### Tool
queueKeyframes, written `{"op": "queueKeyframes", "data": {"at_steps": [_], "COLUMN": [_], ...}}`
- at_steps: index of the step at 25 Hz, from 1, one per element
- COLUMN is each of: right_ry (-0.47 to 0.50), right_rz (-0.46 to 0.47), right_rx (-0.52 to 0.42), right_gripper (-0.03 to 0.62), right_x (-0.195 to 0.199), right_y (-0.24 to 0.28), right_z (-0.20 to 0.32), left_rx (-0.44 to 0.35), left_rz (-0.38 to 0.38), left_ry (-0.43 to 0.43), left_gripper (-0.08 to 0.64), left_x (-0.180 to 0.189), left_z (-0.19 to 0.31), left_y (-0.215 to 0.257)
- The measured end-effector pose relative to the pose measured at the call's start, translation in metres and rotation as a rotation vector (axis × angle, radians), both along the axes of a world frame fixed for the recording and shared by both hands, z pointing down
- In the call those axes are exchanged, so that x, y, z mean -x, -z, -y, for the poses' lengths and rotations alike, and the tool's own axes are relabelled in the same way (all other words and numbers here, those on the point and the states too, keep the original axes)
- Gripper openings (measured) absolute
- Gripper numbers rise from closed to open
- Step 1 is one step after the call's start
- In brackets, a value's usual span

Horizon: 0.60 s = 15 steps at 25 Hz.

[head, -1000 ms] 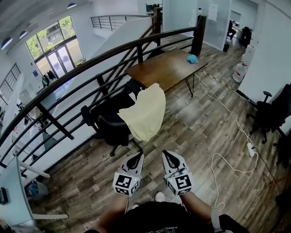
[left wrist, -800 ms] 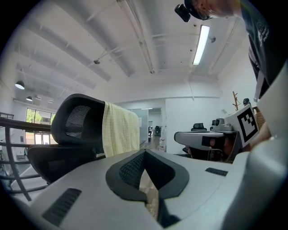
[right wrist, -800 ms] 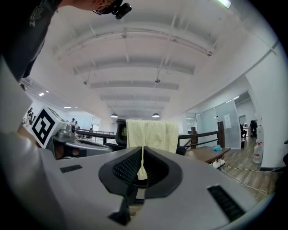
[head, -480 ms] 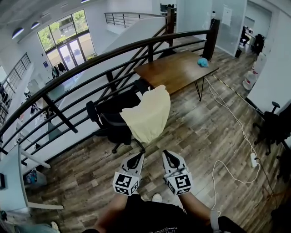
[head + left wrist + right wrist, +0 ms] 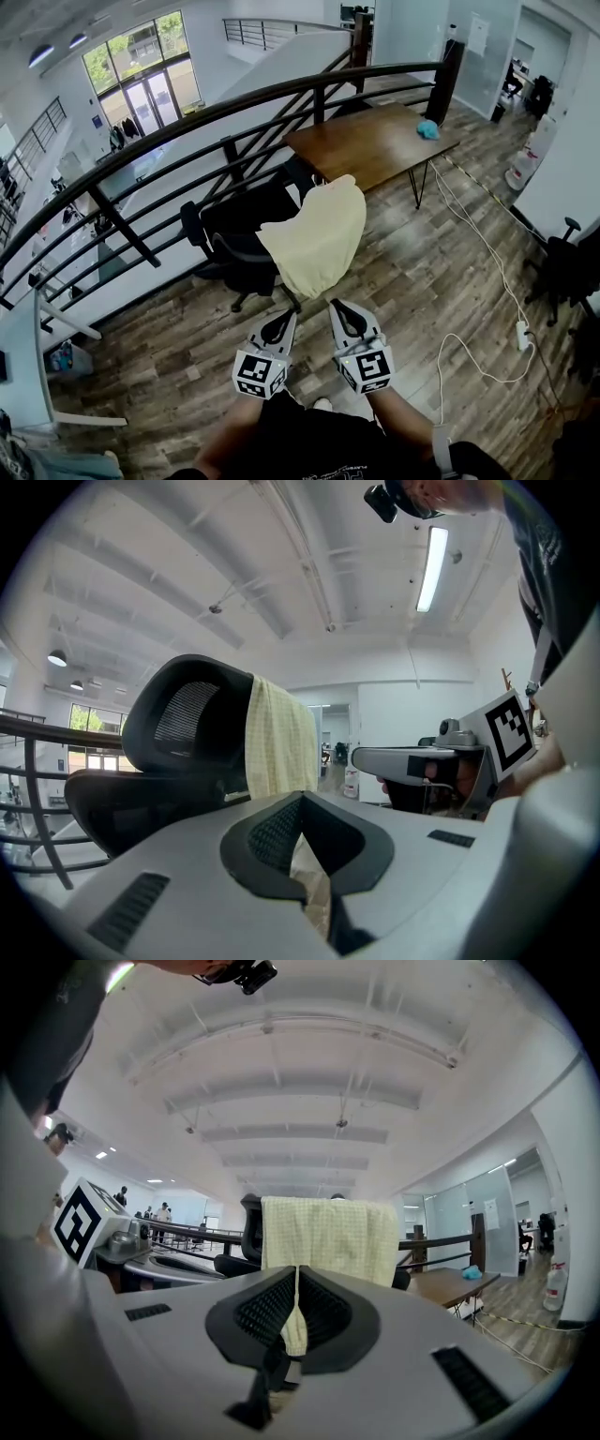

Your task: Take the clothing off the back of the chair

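Note:
A pale yellow piece of clothing [image 5: 319,239] hangs over the back of a black office chair [image 5: 234,234] that stands by the railing. My two grippers sit side by side just short of the cloth's lower edge and point at it. The left gripper [image 5: 281,322] is shut with nothing in it. So is the right gripper [image 5: 339,309]. In the left gripper view the clothing [image 5: 279,738] drapes the chair back [image 5: 183,724] beyond the closed tips [image 5: 302,797]. In the right gripper view the clothing [image 5: 328,1232] hangs straight ahead of the closed tips [image 5: 297,1269].
A dark curved railing [image 5: 187,131] runs behind the chair. A wooden table [image 5: 375,141] with a blue object [image 5: 427,128] stands at the back right. A white cable [image 5: 487,347] and power strip [image 5: 521,335] lie on the wood floor. Another black chair [image 5: 567,267] is at far right.
I have stepped closer to the chair, so it and the clothing sit nearer to both grippers. Both grippers have stayed shut.

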State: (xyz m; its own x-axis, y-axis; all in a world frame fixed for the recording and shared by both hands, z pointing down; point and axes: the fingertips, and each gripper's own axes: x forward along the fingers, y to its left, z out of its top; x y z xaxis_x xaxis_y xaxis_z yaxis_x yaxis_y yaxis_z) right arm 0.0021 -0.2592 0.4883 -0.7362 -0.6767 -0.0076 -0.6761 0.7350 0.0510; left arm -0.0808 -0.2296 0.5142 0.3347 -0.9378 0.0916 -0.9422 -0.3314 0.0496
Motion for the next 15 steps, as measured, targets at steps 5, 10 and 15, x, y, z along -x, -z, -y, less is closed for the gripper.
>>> {"op": "queueKeyframes", "data": {"at_steps": [5, 10, 15], "right_ry": [-0.010, -0.013, 0.024], "right_rz": [0.000, -0.006, -0.002], "right_rx": [0.008, 0.062, 0.120], "right_gripper": [0.021, 0.125, 0.298], "right_x": [0.003, 0.004, 0.011], "right_y": [-0.004, -0.019, -0.035], "right_z": [0.012, 0.022, 0.035], "left_rx": [0.011, 0.016, 0.029], "left_rz": [-0.025, -0.025, -0.030], "left_ry": [0.002, 0.001, 0.012], "left_gripper": [0.009, 0.009, 0.009], "left_x": [0.004, 0.011, 0.017], "left_z": [0.007, 0.013, 0.019], "left_y": [-0.008, -0.012, -0.020]}}
